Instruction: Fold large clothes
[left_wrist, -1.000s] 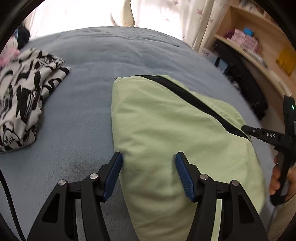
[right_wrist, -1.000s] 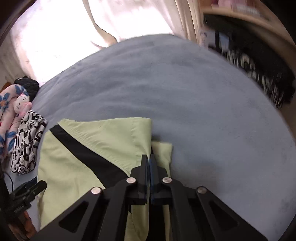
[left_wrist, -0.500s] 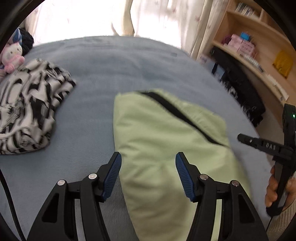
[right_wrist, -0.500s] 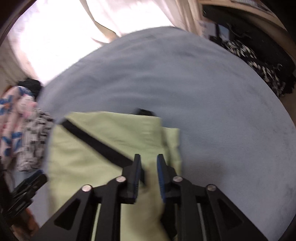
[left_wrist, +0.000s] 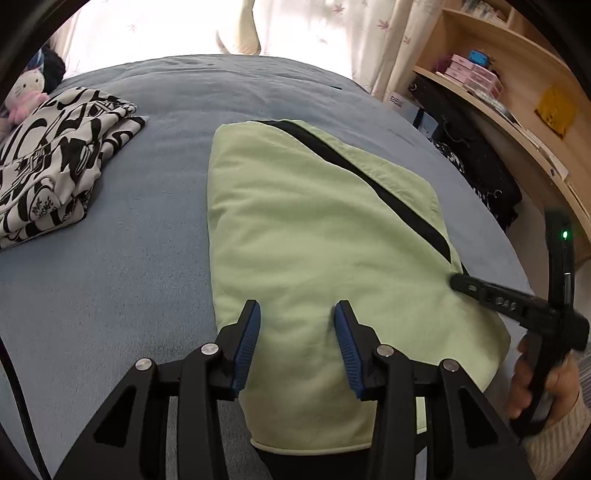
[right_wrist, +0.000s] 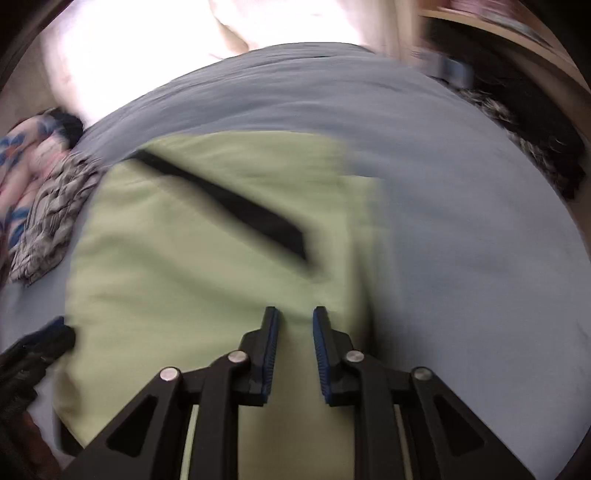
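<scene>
A light green garment with a black stripe (left_wrist: 314, 229) lies folded into a long pad on the blue bed cover (left_wrist: 110, 277). My left gripper (left_wrist: 297, 317) hovers over its near end. The jaws are closing, with cloth below the blue pads and nothing pinched. My right gripper (right_wrist: 294, 317) is over the garment's (right_wrist: 207, 266) right part. Its jaws stand a narrow gap apart and are closing, with nothing gripped. In the left wrist view the right gripper's tip (left_wrist: 458, 282) rests at the garment's right edge, held by a hand (left_wrist: 532, 384).
A folded black-and-white patterned garment (left_wrist: 55, 155) lies at the left of the bed, with a plush toy (left_wrist: 26, 92) behind it. Dark clothes (left_wrist: 480, 166) hang off the bed's right side below a wooden shelf (left_wrist: 517, 92). Curtains close off the far side.
The right jaws went from shut on the garment's edge to slightly apart, and the cloth now lies flat. The left jaws have narrowed. Both grippers shifted across the garment.
</scene>
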